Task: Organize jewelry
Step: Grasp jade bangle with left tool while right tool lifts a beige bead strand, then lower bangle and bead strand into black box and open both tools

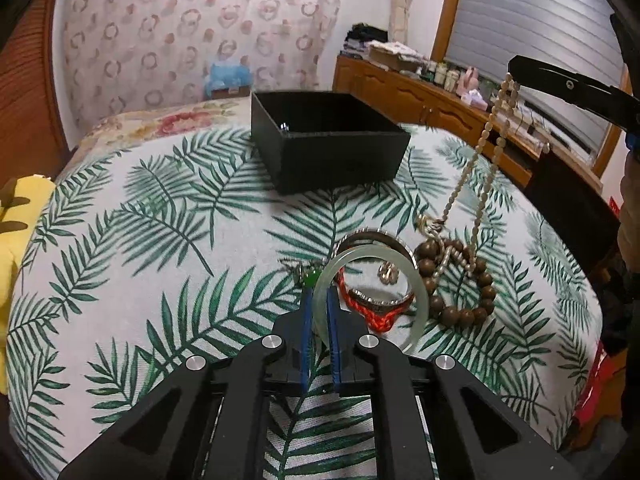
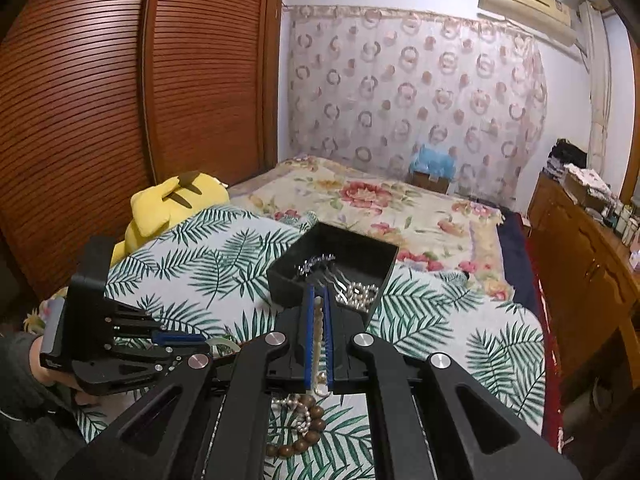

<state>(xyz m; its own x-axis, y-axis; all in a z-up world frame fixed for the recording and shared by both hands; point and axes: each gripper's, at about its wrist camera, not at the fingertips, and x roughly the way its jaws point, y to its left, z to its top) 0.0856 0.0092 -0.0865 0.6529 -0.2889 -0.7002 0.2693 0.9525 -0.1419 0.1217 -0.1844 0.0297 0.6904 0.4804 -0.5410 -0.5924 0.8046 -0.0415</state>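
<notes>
My left gripper is shut on a pale green jade bangle, held upright just above the leaf-print cloth. Behind it lie a silver bangle, a red woven cord and a brown wooden bead bracelet. My right gripper is shut on a pearl necklace that hangs down to the pile; its end trails on the bracelet. The black box stands beyond, open-topped, holding a hair comb and pearls.
A yellow plush toy lies at the cloth's left edge. A floral bedspread lies beyond the box. A wooden dresser with clutter runs along the right. Wooden wardrobe doors stand at left.
</notes>
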